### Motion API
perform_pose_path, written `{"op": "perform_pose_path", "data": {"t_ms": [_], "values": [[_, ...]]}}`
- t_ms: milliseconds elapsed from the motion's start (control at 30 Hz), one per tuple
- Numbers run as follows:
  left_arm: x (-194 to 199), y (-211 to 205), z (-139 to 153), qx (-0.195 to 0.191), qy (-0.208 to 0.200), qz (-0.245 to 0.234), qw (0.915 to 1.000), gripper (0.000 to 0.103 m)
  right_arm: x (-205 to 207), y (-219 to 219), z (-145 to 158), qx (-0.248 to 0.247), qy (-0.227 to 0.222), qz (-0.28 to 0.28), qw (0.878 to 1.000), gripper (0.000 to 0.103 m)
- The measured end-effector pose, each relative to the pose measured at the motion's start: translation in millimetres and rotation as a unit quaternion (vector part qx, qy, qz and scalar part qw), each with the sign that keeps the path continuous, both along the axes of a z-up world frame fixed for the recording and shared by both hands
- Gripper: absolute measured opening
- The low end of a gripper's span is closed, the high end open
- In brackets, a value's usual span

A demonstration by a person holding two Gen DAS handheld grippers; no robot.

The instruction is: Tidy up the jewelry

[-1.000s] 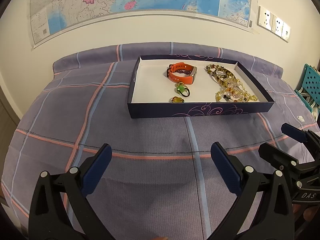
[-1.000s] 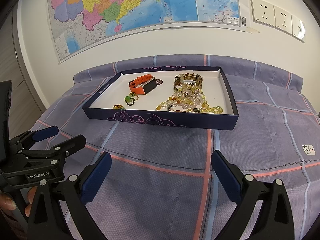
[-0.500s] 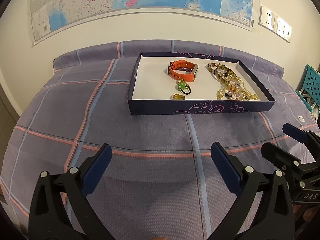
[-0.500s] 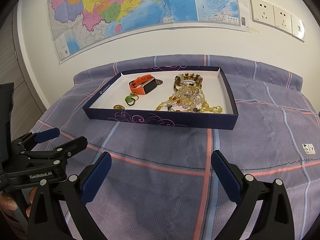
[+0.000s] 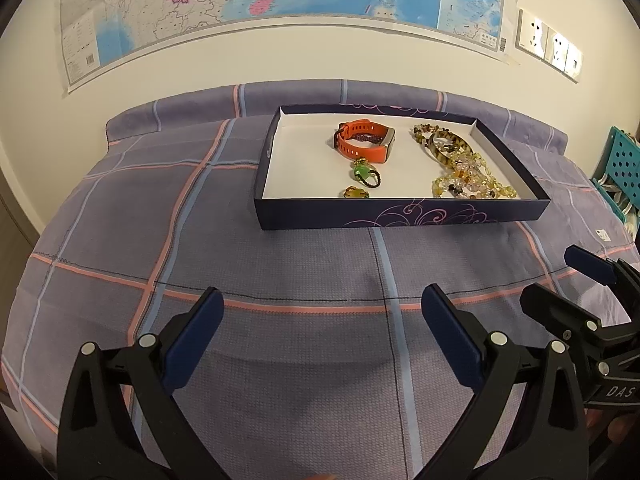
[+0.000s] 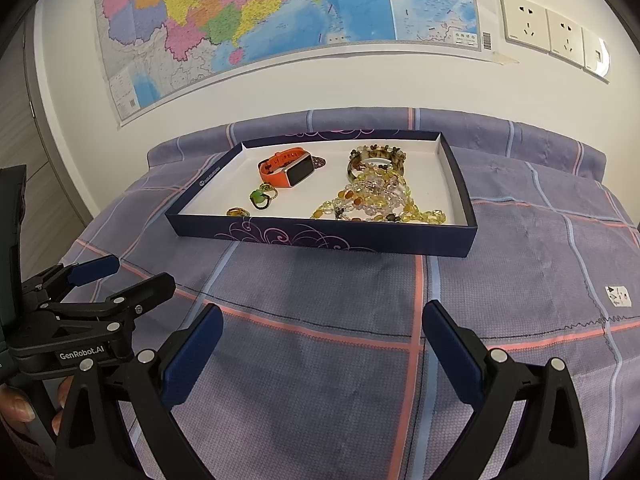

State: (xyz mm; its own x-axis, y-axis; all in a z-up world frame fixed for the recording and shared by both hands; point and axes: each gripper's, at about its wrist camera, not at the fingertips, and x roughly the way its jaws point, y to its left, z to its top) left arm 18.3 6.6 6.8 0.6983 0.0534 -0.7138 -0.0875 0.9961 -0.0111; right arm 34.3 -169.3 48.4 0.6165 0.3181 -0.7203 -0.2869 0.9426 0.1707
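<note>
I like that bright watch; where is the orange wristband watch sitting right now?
The orange wristband watch lies inside the dark blue shallow box, toward its back, left of the yellow bead necklaces and behind the green ring.

A dark blue tray point(image 5: 400, 216) is sitting on the bed, holding an orange watch point(image 5: 362, 146), a green-stone ring point(image 5: 366, 174), a small amber ring point(image 5: 354, 193) and tangled yellow bead strands point(image 5: 464, 182) (lying over a tortoiseshell bangle point(image 5: 448, 146)).
</note>
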Motion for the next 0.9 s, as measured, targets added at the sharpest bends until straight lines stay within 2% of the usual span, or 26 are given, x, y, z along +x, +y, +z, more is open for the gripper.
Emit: {"op": "perform_pose_path", "data": {"t_ms": [667,900], "values": [[-1,-6,-1,0.004,-0.009,-0.017,0.9998,0.098,1,0,-1,0.001,0.002,0.003,1.000,0.096],[10,3,-15,-0.013,0.030,-0.015,0.9994,0.098,10,-20,-8,-0.025,0.028,-0.011,0.999,0.096]]}}
